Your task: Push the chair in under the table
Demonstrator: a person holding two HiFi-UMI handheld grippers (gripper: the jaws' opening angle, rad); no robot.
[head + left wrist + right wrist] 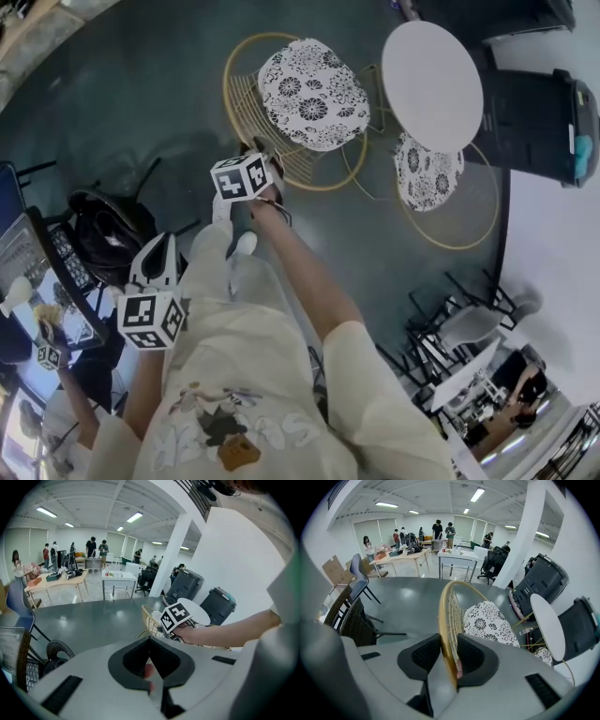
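Stretching out on all sides is a big open room with a smooth dark floor (141, 103) that looks slick enough for chair legs to slide on; other people and furniture stand well away at the far end. Two dark bins (534, 122) sit close behind the round white counter (431, 84), and a second cushioned chair (427, 173) is already tucked part way beneath it on the near side.

The chair (312, 94) to be moved stands just beside the counter, its flower-print seat still wholly out from under the top. From the person, the line runs backrest, seat, counter — so the push probably has to go away from the body and toward the right of the head view, along that line.

The right gripper (449, 656) is the one on the job: its fingers are spread and straddle the gold rim (443, 620) of the wire backrest, which stands upright between them without being pinched. The left gripper (150, 653) hangs back near the person's body, well apart from the chair, its fingers pressed together on nothing.
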